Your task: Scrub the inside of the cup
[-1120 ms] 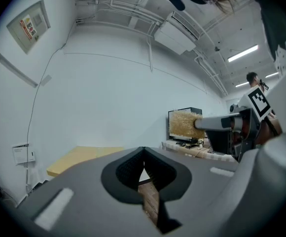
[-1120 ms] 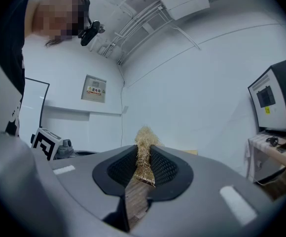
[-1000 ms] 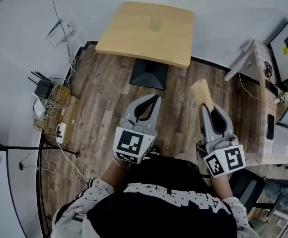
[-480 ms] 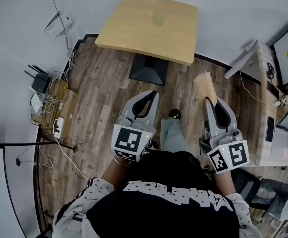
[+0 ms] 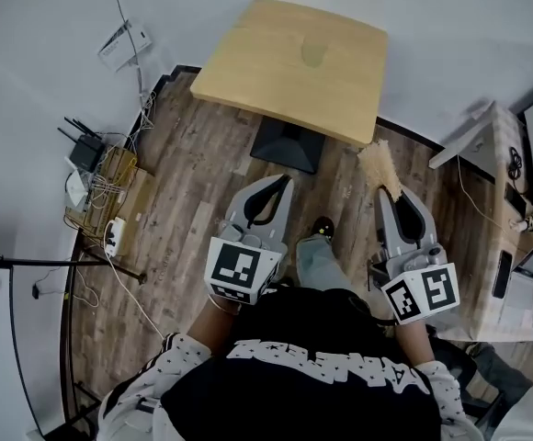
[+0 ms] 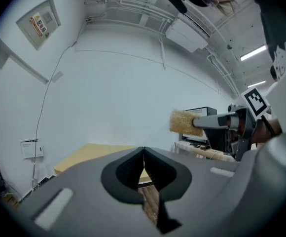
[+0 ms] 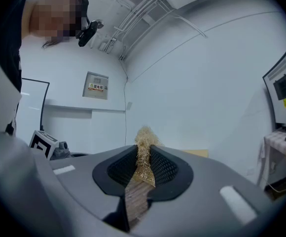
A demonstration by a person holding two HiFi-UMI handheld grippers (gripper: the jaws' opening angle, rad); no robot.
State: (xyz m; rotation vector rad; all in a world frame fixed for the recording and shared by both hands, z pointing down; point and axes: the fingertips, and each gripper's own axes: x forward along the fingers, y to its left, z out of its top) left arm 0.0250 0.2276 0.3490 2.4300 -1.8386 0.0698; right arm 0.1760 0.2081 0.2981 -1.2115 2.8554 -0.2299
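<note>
A faint, clear cup [image 5: 313, 55] stands on the light wooden table [image 5: 276, 81] ahead of me. My left gripper [image 5: 286, 183] is held level short of the table, jaws shut with nothing between them; in the left gripper view its tips [image 6: 143, 153] meet. My right gripper [image 5: 394, 194] is shut on a straw-coloured scrubber [image 5: 377, 164] whose bristly end sticks out past the fingertips. The right gripper view shows the scrubber [image 7: 143, 144] pinched between the ribbed pads. From the left gripper view the scrubber [image 6: 184, 123] shows to the right.
The table stands on a dark pedestal base [image 5: 288, 143] on wood flooring. A router and a box of cables [image 5: 96, 177] sit by the left wall. A desk with devices [image 5: 515, 255] runs along the right. My shoe [image 5: 323, 225] shows between the grippers.
Both grippers have moved forward toward the table, the right still holding the scrubber. My leg and shoe have come into view between them.
</note>
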